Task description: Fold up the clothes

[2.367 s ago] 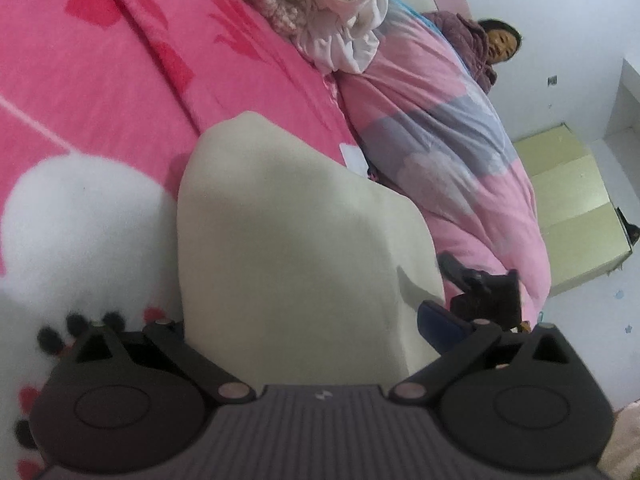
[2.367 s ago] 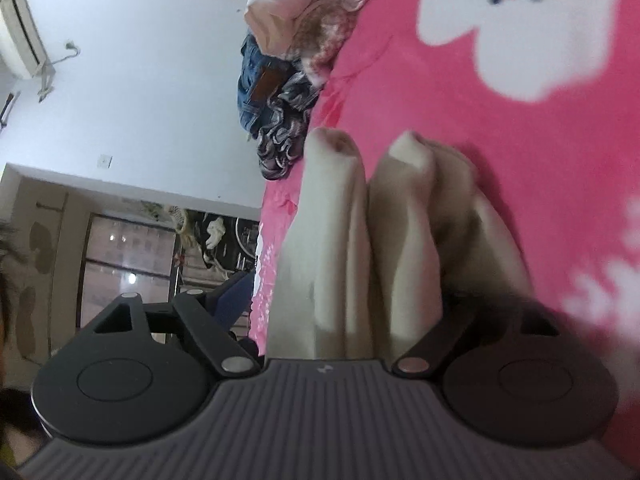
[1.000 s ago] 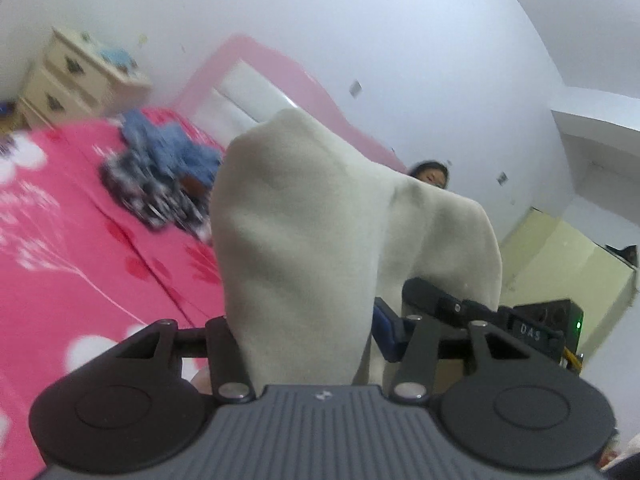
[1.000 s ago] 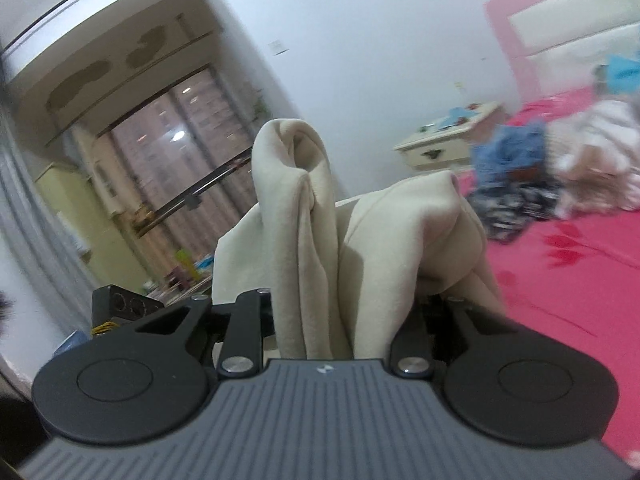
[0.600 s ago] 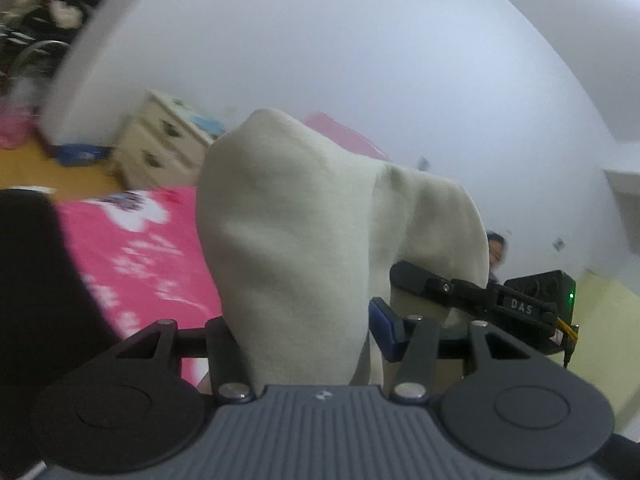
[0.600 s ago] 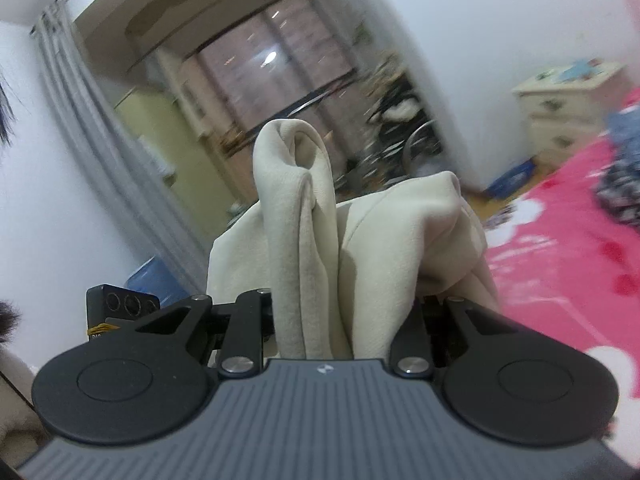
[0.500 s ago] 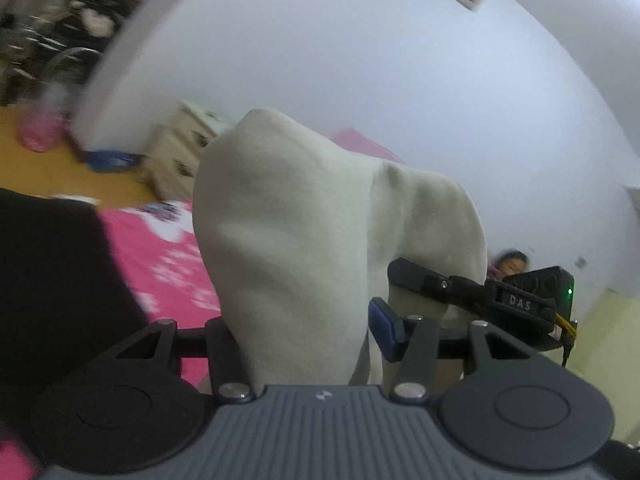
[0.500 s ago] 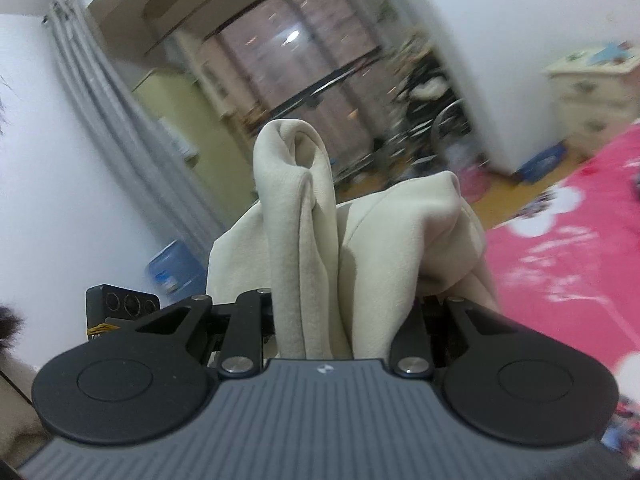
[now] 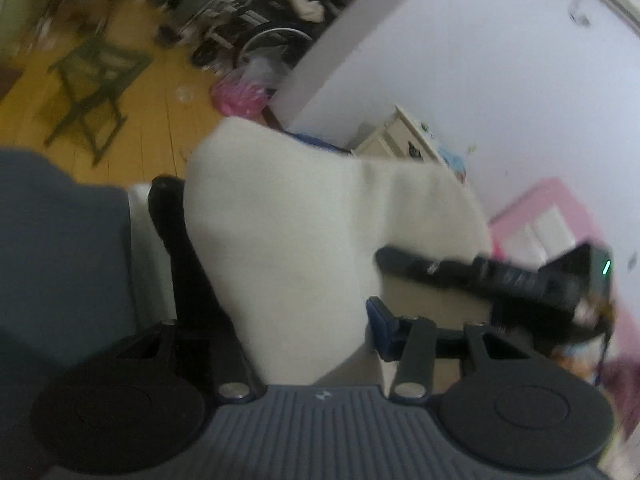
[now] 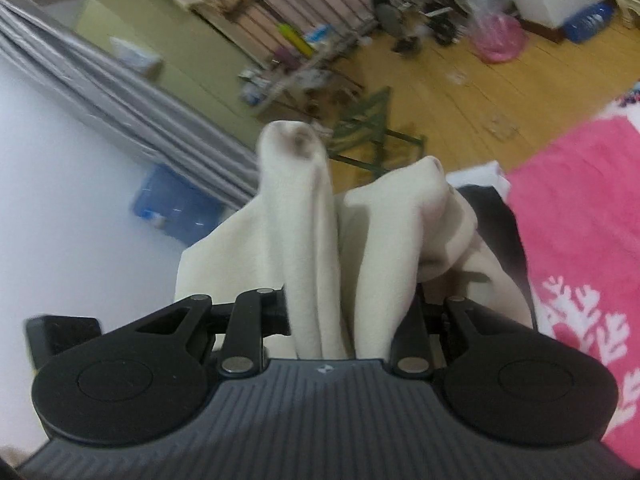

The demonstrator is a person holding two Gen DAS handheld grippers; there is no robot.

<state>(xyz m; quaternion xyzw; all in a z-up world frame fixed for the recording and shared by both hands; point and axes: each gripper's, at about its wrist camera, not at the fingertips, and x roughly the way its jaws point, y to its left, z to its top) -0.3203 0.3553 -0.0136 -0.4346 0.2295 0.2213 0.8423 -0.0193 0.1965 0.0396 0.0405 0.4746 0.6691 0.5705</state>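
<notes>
A yellow wooden floor (image 10: 472, 80) fills the background, with a pink bed (image 10: 584, 248) at 3 o'clock. The cream garment (image 9: 304, 240) stands up toward 12 o'clock, lifted off the bed. The left tongs (image 9: 308, 344) and the right tongs (image 10: 348, 320) both grip its folds, both tilted downward.

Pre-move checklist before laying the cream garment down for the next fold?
1. Left gripper jaws clamped on the cream fleece garment: ok.
2. Right gripper jaws clamped on it: ok, bunched folds between them.
3. Garment spread flat between grippers: not ok, bunched.
4. Pink floral bedspread in reach: ok, at right edge of right view.
5. Landing spot free of other clothes: cannot tell.
6. Images sharp: not ok, motion blur.
</notes>
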